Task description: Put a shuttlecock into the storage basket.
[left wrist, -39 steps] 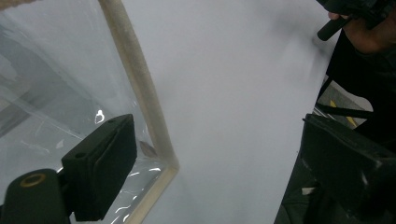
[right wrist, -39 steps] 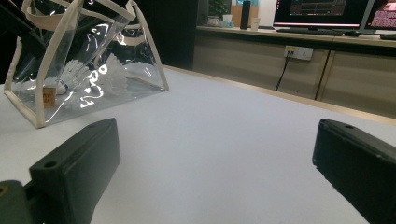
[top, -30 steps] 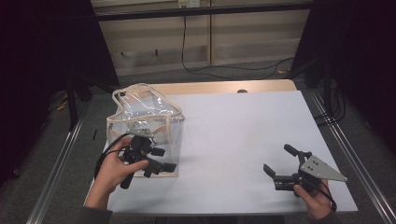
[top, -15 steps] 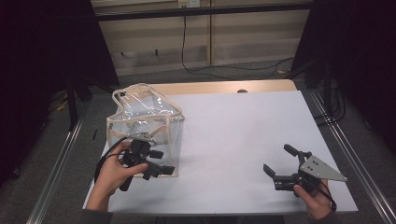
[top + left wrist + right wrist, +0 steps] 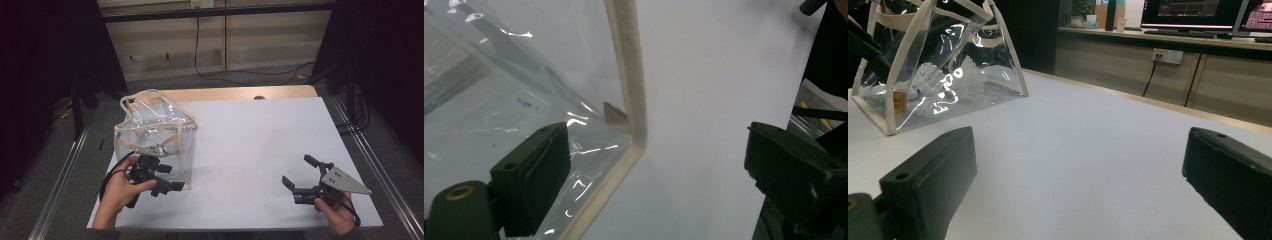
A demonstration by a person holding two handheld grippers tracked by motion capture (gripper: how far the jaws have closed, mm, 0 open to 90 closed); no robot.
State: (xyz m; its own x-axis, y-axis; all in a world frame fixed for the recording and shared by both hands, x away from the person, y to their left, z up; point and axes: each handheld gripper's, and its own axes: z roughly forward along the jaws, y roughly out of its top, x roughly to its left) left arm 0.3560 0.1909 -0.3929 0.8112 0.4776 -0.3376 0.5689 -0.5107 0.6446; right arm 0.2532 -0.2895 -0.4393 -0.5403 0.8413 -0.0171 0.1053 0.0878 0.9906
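A clear plastic bag (image 5: 155, 131) with cream trim stands on the left part of the white table (image 5: 250, 140). My left gripper (image 5: 176, 177) is open at the bag's near right corner. In the left gripper view the cream corner seam (image 5: 630, 100) runs between the wide-apart jaws of the left gripper (image 5: 659, 150), and neither pad presses on it. My right gripper (image 5: 295, 170) rests open near the table's front right, with nothing between its jaws. From the right gripper (image 5: 1083, 145) the bag (image 5: 948, 50) stands far off, with a white shuttlecock (image 5: 923, 77) inside.
Metal rails (image 5: 60, 175) run along both sides of the table. Its far edge is a wooden strip (image 5: 240, 93). A black cable (image 5: 107, 175) loops from the left gripper. White tabletop lies between the two grippers.
The left gripper has shifted slightly toward the table's near edge beside the bag's corner. The right gripper has kept still.
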